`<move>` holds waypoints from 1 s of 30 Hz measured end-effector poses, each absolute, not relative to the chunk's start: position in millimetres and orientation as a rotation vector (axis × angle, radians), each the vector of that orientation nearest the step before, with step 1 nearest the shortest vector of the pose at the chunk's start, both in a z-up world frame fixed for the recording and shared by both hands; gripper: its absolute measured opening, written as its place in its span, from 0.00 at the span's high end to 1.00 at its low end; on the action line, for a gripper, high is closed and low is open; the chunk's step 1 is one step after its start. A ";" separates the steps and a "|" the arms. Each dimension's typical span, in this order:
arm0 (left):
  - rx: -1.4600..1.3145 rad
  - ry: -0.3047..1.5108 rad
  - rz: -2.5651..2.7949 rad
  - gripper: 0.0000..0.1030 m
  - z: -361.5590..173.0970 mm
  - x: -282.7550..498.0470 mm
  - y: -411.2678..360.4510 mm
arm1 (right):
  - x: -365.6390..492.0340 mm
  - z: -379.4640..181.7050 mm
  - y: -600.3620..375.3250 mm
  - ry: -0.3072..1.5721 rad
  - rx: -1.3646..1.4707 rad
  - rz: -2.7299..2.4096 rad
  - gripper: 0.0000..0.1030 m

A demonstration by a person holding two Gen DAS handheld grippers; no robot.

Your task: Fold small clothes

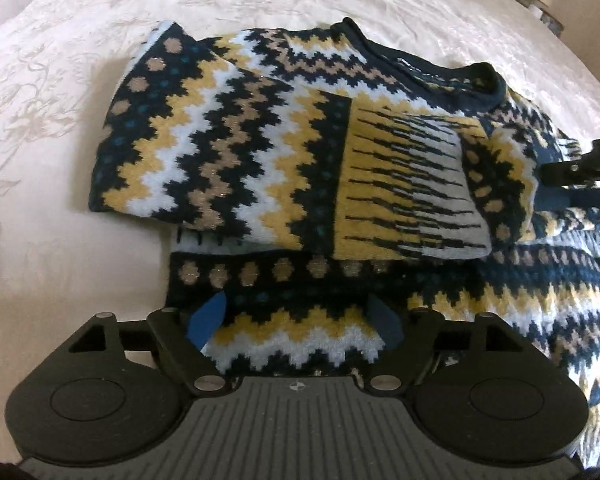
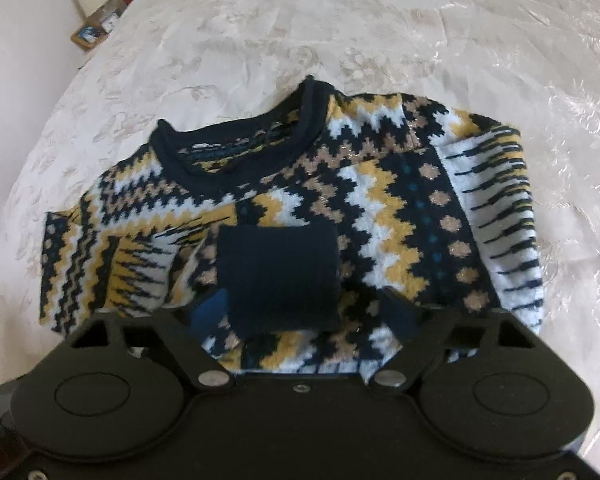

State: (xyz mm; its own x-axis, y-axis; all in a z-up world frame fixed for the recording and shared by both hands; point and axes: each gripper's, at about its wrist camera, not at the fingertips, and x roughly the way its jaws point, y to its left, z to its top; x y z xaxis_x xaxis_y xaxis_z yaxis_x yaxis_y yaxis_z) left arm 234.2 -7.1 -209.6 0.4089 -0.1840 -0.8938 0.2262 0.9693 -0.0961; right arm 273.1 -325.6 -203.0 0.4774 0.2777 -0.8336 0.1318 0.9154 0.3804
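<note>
With both sleeves folded in, your left gripper (image 1: 296,322) and right gripper (image 2: 304,312) stand jaws apart, unclamped, straddling the sweater (image 1: 260,140); next, pinch the 6 o'clock hem toward the 12 o'clock collar (image 2: 236,148).

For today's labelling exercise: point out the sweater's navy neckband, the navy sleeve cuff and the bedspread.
navy neckband (image 2: 172,152), right wrist view, on its near rim.
navy sleeve cuff (image 2: 278,276), right wrist view, middle of the ribbing.
bedspread (image 1: 52,92), left wrist view, bare embroidered cloth left of the sweater.
</note>
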 end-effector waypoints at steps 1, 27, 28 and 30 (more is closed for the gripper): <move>0.040 1.119 -0.260 0.23 -209.8 234.0 -7.5 | 275.2 -204.3 -325.5 1.087 0.419 0.088 0.36; 0.043 1.121 -0.257 0.20 -209.7 235.3 -9.2 | 253.5 -173.9 -370.5 1.054 0.564 0.048 0.50; 0.044 1.121 -0.257 0.20 -209.6 235.2 -9.3 | 254.3 -180.0 -368.6 1.058 0.567 0.055 0.37; 0.044 1.121 -0.256 0.20 -209.7 235.3 -9.7 | 255.7 -188.2 -364.2 1.067 0.559 0.069 0.34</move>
State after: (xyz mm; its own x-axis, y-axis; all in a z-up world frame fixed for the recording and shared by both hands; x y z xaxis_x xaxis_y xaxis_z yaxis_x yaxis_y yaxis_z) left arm 235.3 -9.7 -209.7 0.4084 -0.1806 -0.8947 0.2248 0.9699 -0.0932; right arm 255.7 -364.2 -188.2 0.4948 0.3171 -0.8091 0.2099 0.8599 0.4653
